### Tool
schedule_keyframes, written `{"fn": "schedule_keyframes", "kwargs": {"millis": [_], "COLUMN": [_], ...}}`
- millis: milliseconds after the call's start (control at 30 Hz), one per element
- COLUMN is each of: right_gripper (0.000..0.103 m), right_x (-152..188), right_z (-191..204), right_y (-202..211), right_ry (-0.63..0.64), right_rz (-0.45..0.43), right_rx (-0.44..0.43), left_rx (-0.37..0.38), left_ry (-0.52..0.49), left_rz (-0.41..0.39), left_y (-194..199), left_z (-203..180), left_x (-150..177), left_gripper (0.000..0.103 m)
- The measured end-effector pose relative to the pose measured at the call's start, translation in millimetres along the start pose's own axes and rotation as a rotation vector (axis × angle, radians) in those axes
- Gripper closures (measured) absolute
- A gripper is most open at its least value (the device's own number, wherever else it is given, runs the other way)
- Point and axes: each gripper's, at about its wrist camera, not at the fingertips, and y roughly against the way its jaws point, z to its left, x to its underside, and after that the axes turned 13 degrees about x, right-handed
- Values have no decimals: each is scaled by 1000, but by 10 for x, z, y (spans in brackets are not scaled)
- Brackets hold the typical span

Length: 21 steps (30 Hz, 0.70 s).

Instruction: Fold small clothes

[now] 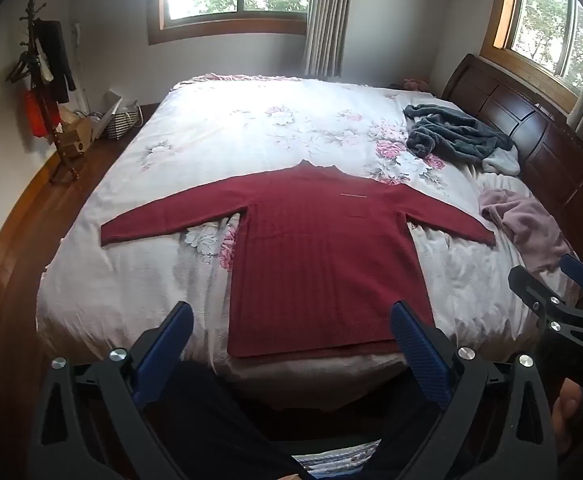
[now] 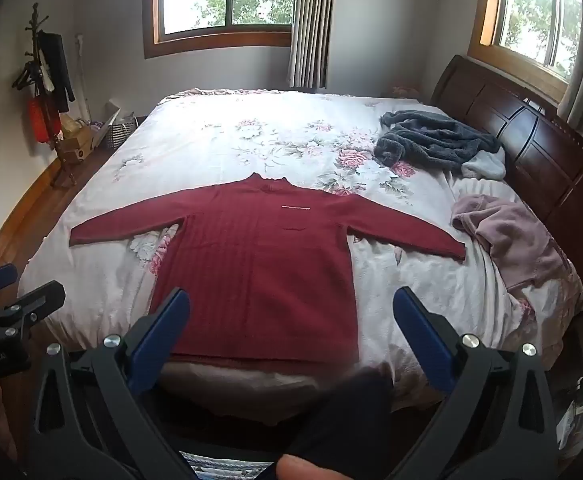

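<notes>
Both the left gripper (image 1: 291,332) and right gripper (image 2: 291,320) gape wide and empty, the dark red knitted sweater (image 2: 259,264) lying flat, sleeves outspread, on the floral bedspread (image 2: 219,140) just ahead of their blue-padded fingertips (image 2: 171,320).

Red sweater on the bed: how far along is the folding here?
Done: the red sweater lies flat, sleeves spread, on the bed. In hand: nothing; the left gripper and right gripper hover open near its hem. Left: every fold, plus the crumpled grey garment and pink garment.
</notes>
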Motion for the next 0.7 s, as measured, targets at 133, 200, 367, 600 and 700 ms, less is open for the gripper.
{"fn": "schedule_keyframes", "kwargs": {"millis": [133, 200, 367, 600, 700], "right_gripper": [3, 3, 3, 3, 3], "right_x": [2, 0, 1, 2, 44], "right_z": [-9, -5, -12, -24, -90], "right_y": [2, 3, 8, 22, 17], "right_ry": [-2, 1, 1, 6, 2], "right_rz": [-2, -3, -4, -9, -10], "right_rx": [-1, 2, 3, 7, 10], "left_rx": [-2, -2, -2, 0, 4], "left_ry": [-1, 1, -2, 3, 4], "left_rz": [1, 0, -2, -2, 0], "left_y": [0, 1, 1, 66, 45], "left_z": [3, 11, 8, 122, 113], "left_x": [-2, -5, -2, -59, -44], "left_gripper": [4, 4, 4, 4, 4]}}
